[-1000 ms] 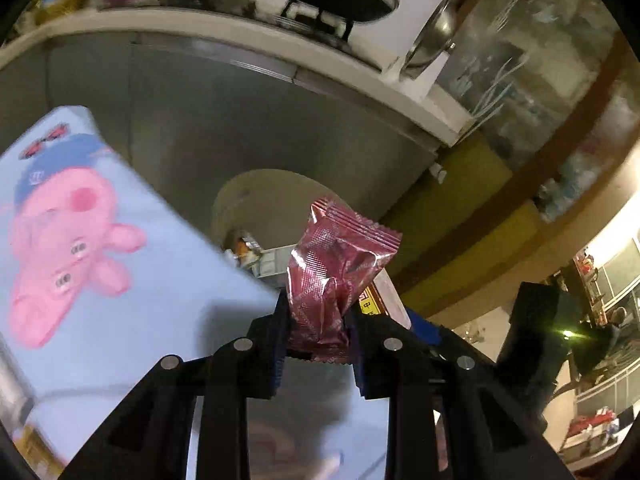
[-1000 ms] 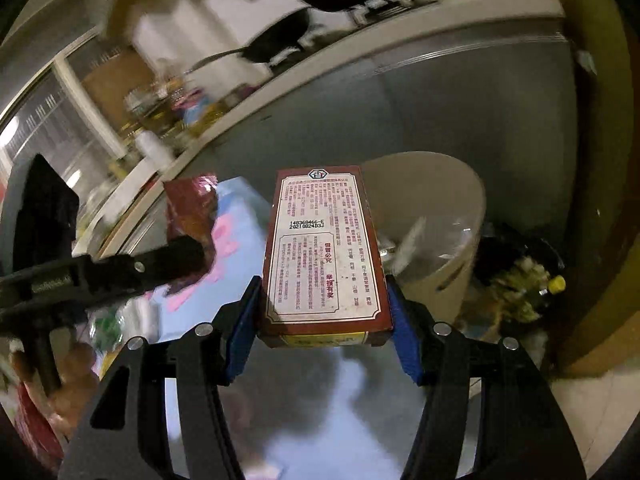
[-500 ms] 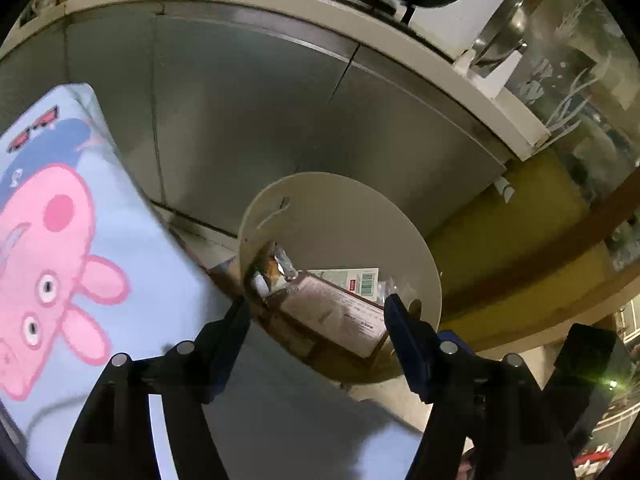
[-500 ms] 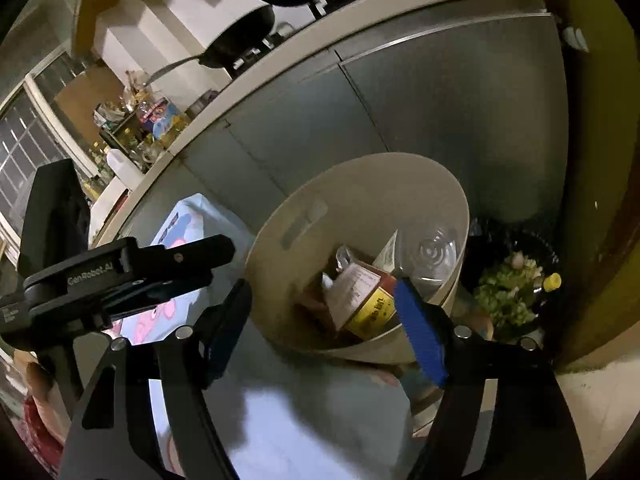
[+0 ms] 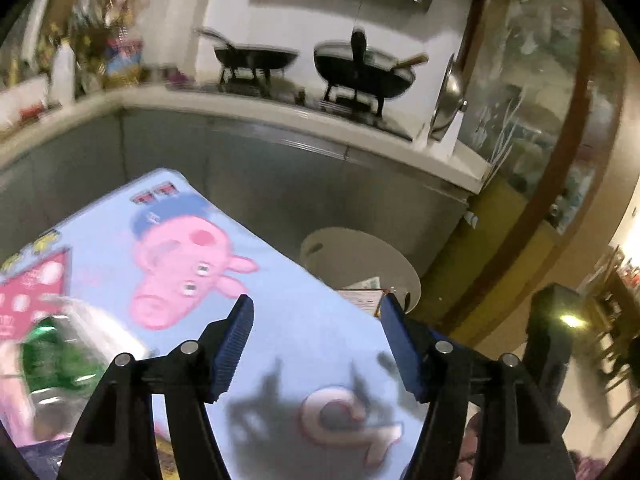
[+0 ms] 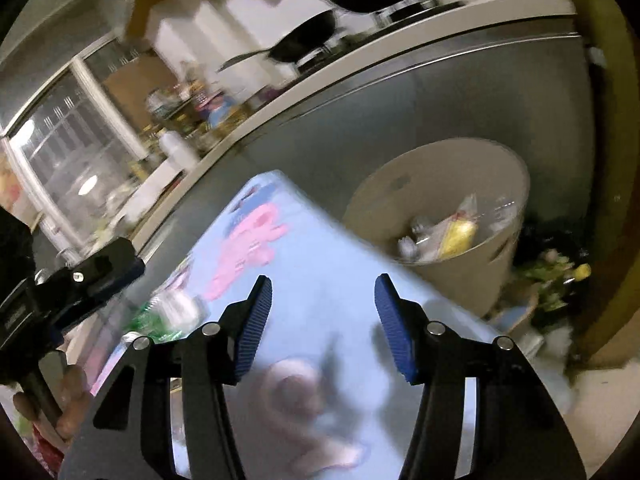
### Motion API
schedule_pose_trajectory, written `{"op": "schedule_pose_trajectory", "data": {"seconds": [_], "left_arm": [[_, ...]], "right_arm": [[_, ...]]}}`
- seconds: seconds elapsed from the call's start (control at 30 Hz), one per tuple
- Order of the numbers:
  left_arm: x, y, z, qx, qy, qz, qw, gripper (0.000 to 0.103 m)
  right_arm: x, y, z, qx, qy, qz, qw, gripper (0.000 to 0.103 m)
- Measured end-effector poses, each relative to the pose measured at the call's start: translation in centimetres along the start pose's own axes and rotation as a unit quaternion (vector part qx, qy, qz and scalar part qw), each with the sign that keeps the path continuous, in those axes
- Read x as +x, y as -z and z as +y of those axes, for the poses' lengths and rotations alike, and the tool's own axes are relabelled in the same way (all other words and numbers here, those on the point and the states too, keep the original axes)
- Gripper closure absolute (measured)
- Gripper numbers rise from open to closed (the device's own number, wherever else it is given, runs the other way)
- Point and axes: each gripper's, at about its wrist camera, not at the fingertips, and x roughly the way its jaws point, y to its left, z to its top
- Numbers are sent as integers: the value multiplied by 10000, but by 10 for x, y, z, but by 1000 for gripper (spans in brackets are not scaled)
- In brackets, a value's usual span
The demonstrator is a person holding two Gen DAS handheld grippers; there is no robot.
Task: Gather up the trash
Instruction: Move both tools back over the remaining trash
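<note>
My left gripper (image 5: 317,312) is open and empty above the light blue cartoon-pig tablecloth (image 5: 280,320). My right gripper (image 6: 323,300) is open and empty above the same cloth (image 6: 320,280). The beige round trash bin (image 6: 460,184) stands on the floor past the table's far edge and holds several pieces of trash, among them a yellow wrapper (image 6: 456,236). In the left wrist view the bin (image 5: 360,252) shows a brown box (image 5: 366,298) inside. A green and clear plastic item (image 5: 56,364) lies blurred on the table at the left; it also shows in the right wrist view (image 6: 164,316).
Grey kitchen cabinets (image 5: 280,176) with a white counter and black woks (image 5: 360,68) stand behind the bin. A dark bag of green scraps (image 6: 560,268) sits on the floor right of the bin. The left gripper's body (image 6: 68,284) appears at the left of the right wrist view.
A second ago my left gripper held a red wrapper and my right a brown box. Both opened over the bin, the items lie in it, and both grippers have pulled back over the table.
</note>
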Motion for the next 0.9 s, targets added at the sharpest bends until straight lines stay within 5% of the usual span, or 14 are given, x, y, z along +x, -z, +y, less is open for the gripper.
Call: {"op": "schedule_pose_trajectory", "data": {"seconds": [0.33, 0.57, 0.73, 0.9], "left_arm": [[-153, 35, 60, -178, -684, -1106, 9914, 38], [-197, 84, 138, -707, -1674, -760, 9804, 43], [-194, 120, 158, -1226, -1444, -409, 9811, 43], [-162, 141, 154, -1753, -535, 64, 9830, 43]], "right_arm": [[27, 62, 97, -797, -970, 1104, 9859, 50], [44, 105, 148, -1413, -1228, 1703, 9674, 50], [39, 128, 175, -2326, -1104, 1694, 9513, 48], [38, 128, 176, -2427, -999, 1623, 9512, 47]]}}
